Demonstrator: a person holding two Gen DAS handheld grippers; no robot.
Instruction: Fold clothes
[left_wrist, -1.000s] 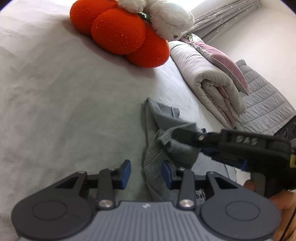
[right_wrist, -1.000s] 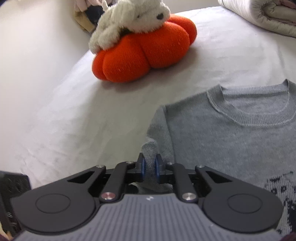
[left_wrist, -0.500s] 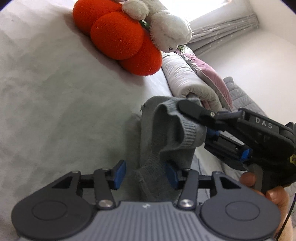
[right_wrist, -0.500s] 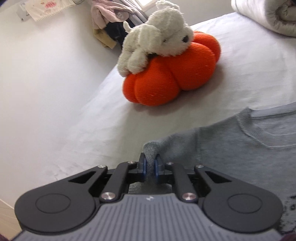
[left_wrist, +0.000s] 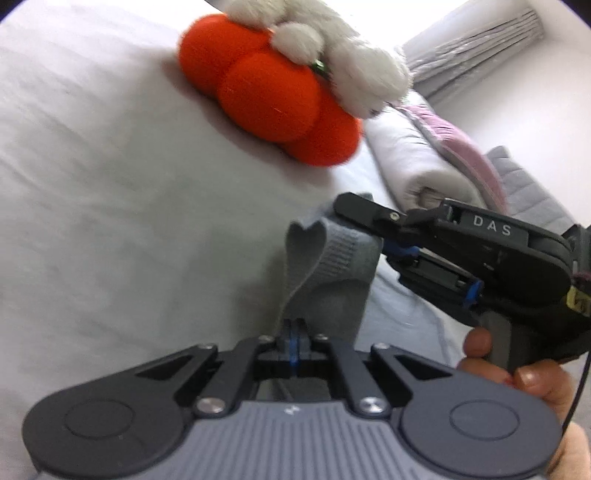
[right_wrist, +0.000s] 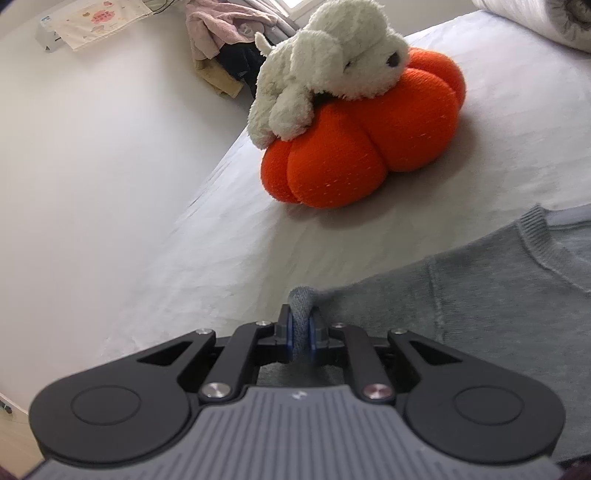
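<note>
A grey knit sweater (right_wrist: 498, 295) lies on the white bed, its ribbed collar at the right edge of the right wrist view. My right gripper (right_wrist: 301, 325) is shut on a raised fold of the sweater's edge. In the left wrist view my left gripper (left_wrist: 294, 334) is shut on a thin edge of the same sweater (left_wrist: 332, 266), which hangs lifted between both grippers. The right gripper (left_wrist: 354, 210) shows there too, clamped on the ribbed cuff part just above and to the right.
An orange pumpkin cushion (right_wrist: 362, 147) with a white plush dog (right_wrist: 325, 70) on it sits on the bed (right_wrist: 221, 240) beyond the sweater. A rolled grey-pink quilt (left_wrist: 424, 162) lies at the right. A white wall (right_wrist: 92, 166) is to the left.
My left gripper has closed on the sweater's edge; it was open half a second ago. The right gripper has lifted its fold of sweater higher and toward the cushion.
</note>
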